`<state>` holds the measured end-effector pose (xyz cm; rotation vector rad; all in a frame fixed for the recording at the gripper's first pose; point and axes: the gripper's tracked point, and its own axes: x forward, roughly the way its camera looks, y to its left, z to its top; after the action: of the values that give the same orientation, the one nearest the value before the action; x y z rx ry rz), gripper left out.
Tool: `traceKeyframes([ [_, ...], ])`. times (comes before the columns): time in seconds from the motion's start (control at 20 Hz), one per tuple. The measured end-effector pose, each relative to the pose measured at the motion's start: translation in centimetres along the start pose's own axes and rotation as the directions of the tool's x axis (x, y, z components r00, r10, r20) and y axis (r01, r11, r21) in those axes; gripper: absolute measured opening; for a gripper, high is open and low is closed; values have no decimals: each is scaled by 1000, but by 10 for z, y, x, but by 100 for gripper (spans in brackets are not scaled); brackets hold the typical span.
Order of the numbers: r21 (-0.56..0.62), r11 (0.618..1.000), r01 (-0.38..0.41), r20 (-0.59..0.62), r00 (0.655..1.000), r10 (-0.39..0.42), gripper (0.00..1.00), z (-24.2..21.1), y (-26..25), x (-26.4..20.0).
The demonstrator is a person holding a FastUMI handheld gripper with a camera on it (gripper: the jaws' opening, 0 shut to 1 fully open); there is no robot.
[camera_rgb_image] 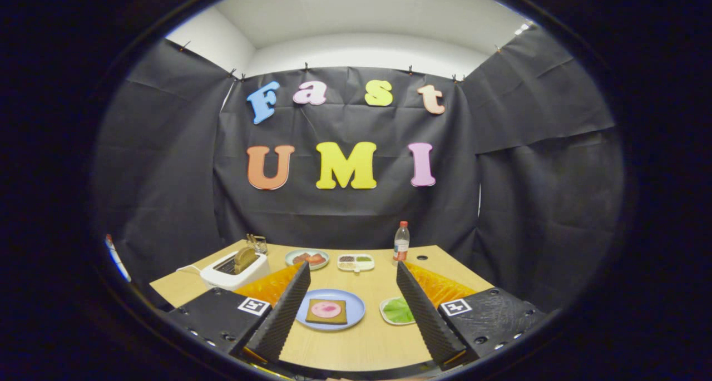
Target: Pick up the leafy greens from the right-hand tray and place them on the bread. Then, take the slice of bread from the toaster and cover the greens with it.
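I see the tongs [352, 306] spread wide, gripping nothing. Between the fingers, near the table's [356, 345] front edge, a blue plate [356, 308] holds bread [311, 316] topped with a pink slice. The white tray [385, 311] holding greens [398, 311] sits just right. The toaster [233, 271] at the left edge holds a slice [245, 257].

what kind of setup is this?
Likely a staged data-collection booth, not a real kitchen: black cloth walls pinned around a wooden table set with a toaster, plated bread and greens. The gripper hovers open above the table.
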<state>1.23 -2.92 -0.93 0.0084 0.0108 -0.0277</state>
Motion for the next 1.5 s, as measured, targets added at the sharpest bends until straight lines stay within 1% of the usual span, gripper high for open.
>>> traceKeyframes([
  [0.15, -4, 1000, -18, -35, 999, 18, 95, -10, -6, 14],
  [0.25, -10, 1000, 26, -71, 997, -26, 95, -20, -26, 30],
  [0.4, 4, 998, 61, -141, 988, -59, 95, -41, -46, 55],
  [0.6, 25, 994, 105, -227, 969, -97, 95, -68, -82, 94],
  [0.7, 42, 993, 111, -274, 957, -95, 95, -83, -97, 116],
  [0.85, 36, 990, 138, -367, 923, -115, 95, -117, -120, 149],
  [0.95, 30, 988, 149, -436, 891, -122, 95, -143, -129, 168],
  [1.05, 26, 988, 151, -509, 853, -117, 95, -169, -133, 185],
  [1.2, 10, 988, 153, -576, 809, -120, 95, -198, -138, 208],
  [1.35, 22, 987, 159, -612, 783, -112, 95, -217, -143, 227],
  [1.4, 34, 988, 150, -625, 775, -96, 95, -223, -143, 232],
  [1.5, 36, 988, 150, -647, 757, -92, 92, -234, -146, 243],
])
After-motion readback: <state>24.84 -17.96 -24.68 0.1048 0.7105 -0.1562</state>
